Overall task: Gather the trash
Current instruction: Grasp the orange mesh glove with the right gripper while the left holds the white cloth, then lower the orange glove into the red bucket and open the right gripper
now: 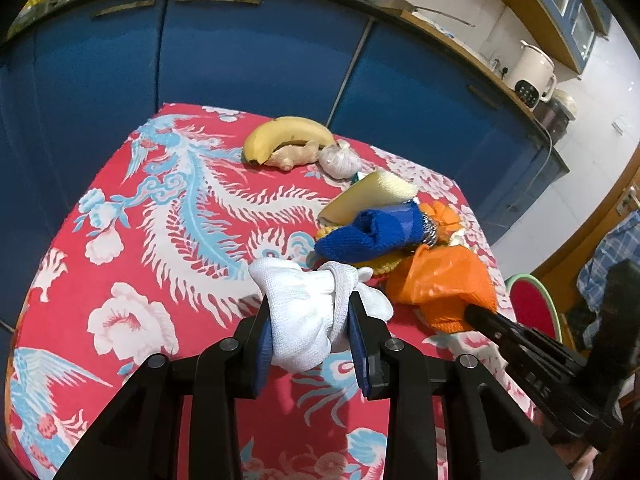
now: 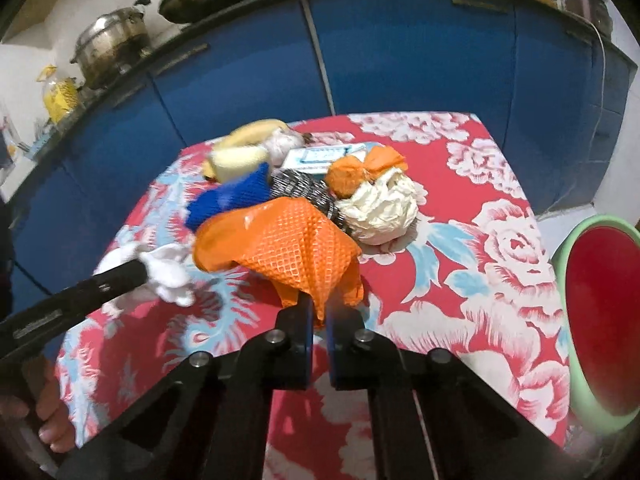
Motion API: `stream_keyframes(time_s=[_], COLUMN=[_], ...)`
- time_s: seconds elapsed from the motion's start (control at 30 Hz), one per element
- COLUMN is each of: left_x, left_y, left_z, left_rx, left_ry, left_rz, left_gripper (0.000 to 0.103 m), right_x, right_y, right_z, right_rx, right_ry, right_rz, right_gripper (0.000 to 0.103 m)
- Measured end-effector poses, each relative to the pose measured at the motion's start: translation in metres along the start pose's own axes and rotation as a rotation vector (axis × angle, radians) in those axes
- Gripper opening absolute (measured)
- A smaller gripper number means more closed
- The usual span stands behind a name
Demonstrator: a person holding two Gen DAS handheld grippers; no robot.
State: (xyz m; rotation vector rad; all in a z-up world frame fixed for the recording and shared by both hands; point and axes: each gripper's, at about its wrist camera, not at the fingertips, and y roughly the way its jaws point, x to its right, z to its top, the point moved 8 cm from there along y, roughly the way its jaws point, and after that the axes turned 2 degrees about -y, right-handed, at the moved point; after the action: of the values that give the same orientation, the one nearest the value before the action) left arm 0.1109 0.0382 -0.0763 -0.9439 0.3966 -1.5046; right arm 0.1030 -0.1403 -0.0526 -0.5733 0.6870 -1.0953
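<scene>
My left gripper [image 1: 308,320] is shut on a crumpled white cloth [image 1: 308,308] and holds it just above the red flowered tablecloth [image 1: 132,240]. My right gripper [image 2: 319,312] is shut on an orange textured glove [image 2: 288,240], which also shows in the left wrist view [image 1: 444,284]. The white cloth and the left gripper show at the left of the right wrist view [image 2: 168,272]. A crumpled white paper ball [image 2: 380,208] and an orange wad [image 2: 360,172] lie behind the glove.
A banana [image 1: 288,132], ginger [image 1: 292,156], garlic [image 1: 340,160], a yellow sponge [image 1: 372,196], a blue cloth [image 1: 372,236] and a steel scrubber [image 2: 304,192] lie on the table. A red-and-green bin [image 2: 600,340] stands to the right. Blue cabinets [image 1: 240,60] stand behind.
</scene>
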Motion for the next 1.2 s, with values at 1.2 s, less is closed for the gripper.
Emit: stream_keyframes(time_s=[1.2], left_x=[0.118], left_y=[-0.028], left_z=[-0.013], left_rx=[0.020], left_ry=[0.210], left_rz=[-0.149], left_gripper=[0.034], right_x=[0.105], right_y=[-0.136], right_z=[-0.018], right_rx=[0.189], right_ry=[0.189], right_rz=[-0.179], right_gripper=[0.007])
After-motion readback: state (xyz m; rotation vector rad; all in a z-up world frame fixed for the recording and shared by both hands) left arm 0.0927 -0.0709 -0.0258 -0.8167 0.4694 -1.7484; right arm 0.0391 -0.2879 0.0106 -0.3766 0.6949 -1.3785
